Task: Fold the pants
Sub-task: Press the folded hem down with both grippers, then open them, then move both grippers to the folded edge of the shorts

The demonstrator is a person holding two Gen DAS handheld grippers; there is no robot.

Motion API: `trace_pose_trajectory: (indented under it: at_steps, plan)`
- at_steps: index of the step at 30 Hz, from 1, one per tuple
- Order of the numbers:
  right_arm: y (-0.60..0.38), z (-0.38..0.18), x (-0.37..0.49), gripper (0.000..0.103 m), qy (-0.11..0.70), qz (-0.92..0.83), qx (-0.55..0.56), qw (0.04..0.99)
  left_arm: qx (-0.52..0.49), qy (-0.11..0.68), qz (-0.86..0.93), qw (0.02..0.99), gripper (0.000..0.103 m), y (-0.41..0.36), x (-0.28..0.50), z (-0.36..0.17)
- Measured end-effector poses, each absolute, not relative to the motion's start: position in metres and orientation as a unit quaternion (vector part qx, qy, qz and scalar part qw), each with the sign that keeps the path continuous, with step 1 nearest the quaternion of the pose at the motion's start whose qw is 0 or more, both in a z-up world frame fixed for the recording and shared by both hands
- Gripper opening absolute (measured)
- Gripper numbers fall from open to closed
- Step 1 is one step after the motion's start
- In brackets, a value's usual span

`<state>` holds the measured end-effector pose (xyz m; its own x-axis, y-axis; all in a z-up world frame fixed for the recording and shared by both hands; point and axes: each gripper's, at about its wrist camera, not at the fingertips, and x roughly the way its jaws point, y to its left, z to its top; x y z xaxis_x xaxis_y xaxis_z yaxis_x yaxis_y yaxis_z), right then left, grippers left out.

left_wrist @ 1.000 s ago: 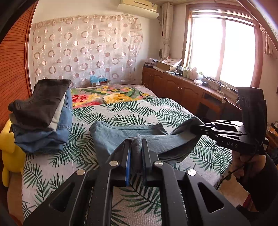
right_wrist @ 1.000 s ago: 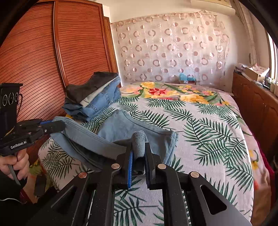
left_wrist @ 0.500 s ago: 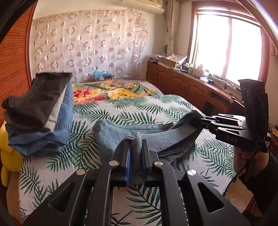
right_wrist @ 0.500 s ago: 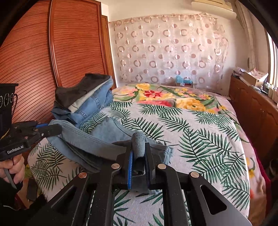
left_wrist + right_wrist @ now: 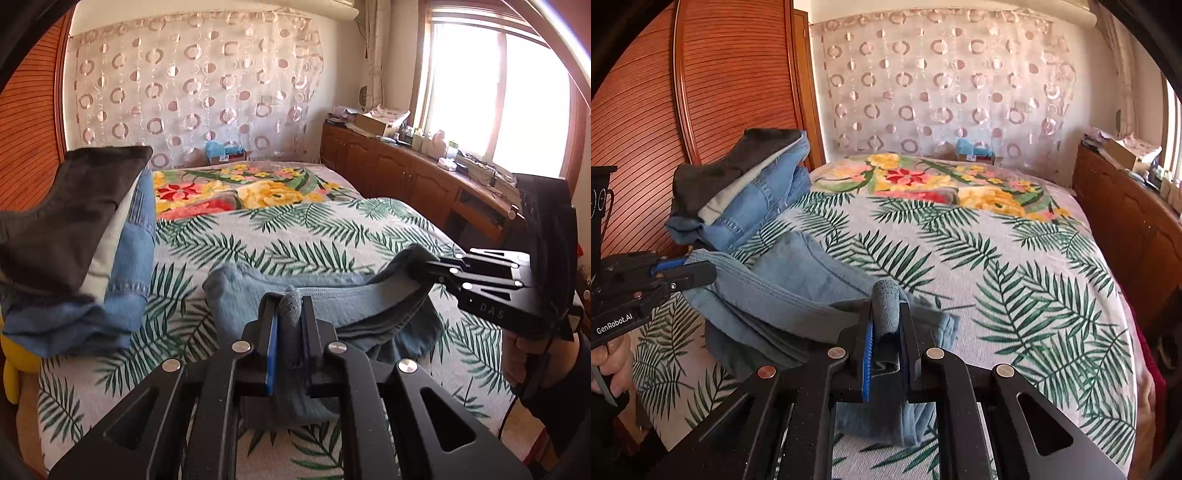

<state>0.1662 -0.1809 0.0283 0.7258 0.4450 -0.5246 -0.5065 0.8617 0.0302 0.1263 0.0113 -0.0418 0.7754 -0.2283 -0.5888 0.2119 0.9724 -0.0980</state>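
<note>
Sunlit bedroom, with a palm-leaf bedspread [image 5: 295, 236] covering the bed and a bright floral blanket [image 5: 945, 181] lying across its far end. Behind the bed hangs a sheer curtain [image 5: 192, 88] printed with rings; a slatted wooden wardrobe [image 5: 701, 92] stands on the left, and a low wooden cabinet [image 5: 399, 177] cluttered with boxes and bottles runs under the window [image 5: 495, 92] on the right.

Near the left edge of the bed sits a stack of folded clothes [image 5: 746, 184]: blue denim at the bottom, a pale layer above it, dark grey on top. Something yellow [image 5: 11, 354] shows at the bed's near left corner, below the stack.

I hold the pants [image 5: 332, 295], light blue and partly doubled over, at the near part of the bed. My left tongs [image 5: 288, 321] are pressed together on a bunched fold of the pants' edge, which stands up between the pads. My right tongs [image 5: 886, 325] pinch another fold of the same edge in the same way. Between the two grips the cloth runs as a band lifted off the bedspread, while the rest of the pants rests on the bed beyond it. From each camera the other tongs appear off to the side, clamped on the cloth, with my hand [image 5: 609, 362] wrapped around the handle.
</note>
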Motion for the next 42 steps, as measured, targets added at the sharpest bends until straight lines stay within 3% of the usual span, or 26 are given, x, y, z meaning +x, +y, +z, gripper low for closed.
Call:
trace_pose_trajectory:
  at_steps: [8, 11, 13, 15, 21, 27, 37, 39, 42]
  plan:
    - [-0.172, 0.018, 0.186, 0.011, 0.282, 0.248, -0.054, 0.925, -0.006, 0.335, -0.104, 0.936, 0.013, 0.013, 0.142, -0.059]
    - [-0.172, 0.013, 0.192, 0.011, 0.291, 0.247, -0.053, 0.923, -0.009, 0.342, -0.107, 0.933, 0.029, 0.015, 0.139, -0.065]
    - [-0.174, 0.013, 0.194, 0.012, 0.292, 0.247, -0.050, 0.923, -0.014, 0.346, -0.112, 0.932, 0.049, 0.018, 0.135, -0.067]
    - [-0.175, 0.014, 0.194, 0.013, 0.293, 0.248, -0.050, 0.922, -0.020, 0.353, -0.121, 0.928, 0.059, 0.019, 0.131, -0.070]
    - [-0.188, 0.022, 0.182, 0.034, 0.279, 0.228, -0.060, 0.931, -0.029, 0.362, -0.115, 0.925, 0.064, 0.027, 0.114, -0.076]
    - [-0.217, 0.017, 0.159, 0.036, 0.288, 0.238, -0.051, 0.926, -0.035, 0.364, -0.111, 0.924, 0.063, 0.034, 0.101, -0.085]
    - [-0.213, -0.014, 0.153, 0.036, 0.345, 0.267, -0.051, 0.898, -0.023, 0.399, -0.131, 0.907, 0.034, 0.017, 0.115, -0.106]
    - [-0.208, -0.018, 0.160, 0.036, 0.356, 0.266, -0.054, 0.894, -0.024, 0.400, -0.136, 0.906, 0.022, 0.017, 0.119, -0.109]
    - [-0.204, -0.019, 0.168, 0.036, 0.357, 0.266, -0.056, 0.894, -0.023, 0.399, -0.136, 0.906, 0.014, 0.017, 0.118, -0.108]
